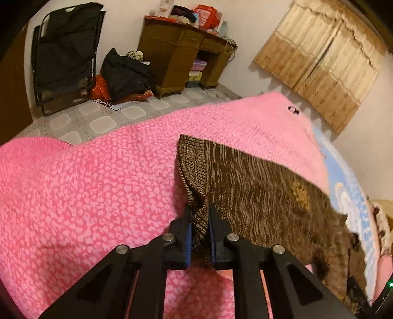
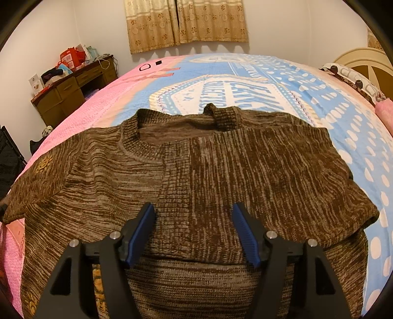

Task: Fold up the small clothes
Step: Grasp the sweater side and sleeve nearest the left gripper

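Left wrist view: left hand-held gripper (image 1: 200, 208) pinches brown sweater (image 1: 258, 186) cuff, lower centre.
Right hand-held gripper (image 2: 194, 211): open, empty.
Risk: thin pinch may slip.

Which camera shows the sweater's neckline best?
The right wrist view: the sweater lies spread out with its ribbed neckline in plain sight. The left wrist view shows only a sleeve, none of the neckline.

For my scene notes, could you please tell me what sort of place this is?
Most likely a home bedroom: a bed with a pillow, a cluttered wooden desk, and a curtained window.
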Demonstrator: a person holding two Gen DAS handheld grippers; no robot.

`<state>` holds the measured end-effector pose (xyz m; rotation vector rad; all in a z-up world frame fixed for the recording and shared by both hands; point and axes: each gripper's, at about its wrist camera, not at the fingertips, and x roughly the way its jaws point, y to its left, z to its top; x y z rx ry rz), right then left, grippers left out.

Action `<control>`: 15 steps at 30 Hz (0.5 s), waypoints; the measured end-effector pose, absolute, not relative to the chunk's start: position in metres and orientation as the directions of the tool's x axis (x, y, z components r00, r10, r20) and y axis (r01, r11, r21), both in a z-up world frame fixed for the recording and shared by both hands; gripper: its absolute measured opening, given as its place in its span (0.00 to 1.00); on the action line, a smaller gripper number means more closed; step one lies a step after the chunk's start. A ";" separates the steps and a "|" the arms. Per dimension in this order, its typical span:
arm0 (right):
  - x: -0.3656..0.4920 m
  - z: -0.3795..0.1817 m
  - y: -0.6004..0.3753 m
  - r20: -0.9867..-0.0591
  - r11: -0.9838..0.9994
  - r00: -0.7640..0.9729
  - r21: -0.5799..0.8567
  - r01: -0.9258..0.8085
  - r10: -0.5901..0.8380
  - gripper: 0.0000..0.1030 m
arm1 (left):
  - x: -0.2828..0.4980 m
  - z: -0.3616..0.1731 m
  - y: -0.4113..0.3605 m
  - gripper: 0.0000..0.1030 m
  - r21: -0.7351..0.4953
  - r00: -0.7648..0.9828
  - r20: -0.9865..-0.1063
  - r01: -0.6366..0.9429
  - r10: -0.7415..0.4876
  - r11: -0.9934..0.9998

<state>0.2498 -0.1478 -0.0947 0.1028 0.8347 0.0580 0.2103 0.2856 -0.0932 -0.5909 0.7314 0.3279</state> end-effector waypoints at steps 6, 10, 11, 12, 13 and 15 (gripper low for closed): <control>0.250 -0.095 -0.148 -0.736 0.993 0.670 0.114 -0.011 0.092 0.68 | 0.212 -0.094 0.296 0.11 -0.431 0.708 -0.704 -0.486 0.053 0.760; 0.248 -0.093 -0.149 -0.728 0.993 0.680 0.116 -0.004 0.088 0.67 | 0.222 -0.080 0.287 0.07 -0.388 0.689 -0.721 -0.490 0.074 0.781; 0.247 -0.092 -0.150 -0.721 0.993 0.688 0.117 0.004 0.082 0.67 | 0.225 -0.074 0.283 0.07 -0.383 0.695 -0.715 -0.481 0.077 0.789; 0.244 -0.089 -0.153 -0.705 0.992 0.705 0.123 0.021 0.072 0.67 | 0.228 -0.068 0.278 0.07 -0.372 0.701 -0.708 -0.471 0.084 0.800; 0.241 -0.087 -0.154 -0.694 0.991 0.716 0.129 0.024 0.073 0.68 | 0.230 -0.059 0.269 0.07 -0.359 0.711 -0.697 -0.454 0.090 0.815; 0.233 -0.079 -0.159 -0.656 0.987 0.748 0.162 0.014 0.097 0.68 | 0.238 -0.040 0.251 0.07 -0.336 0.735 -0.672 -0.411 0.090 0.848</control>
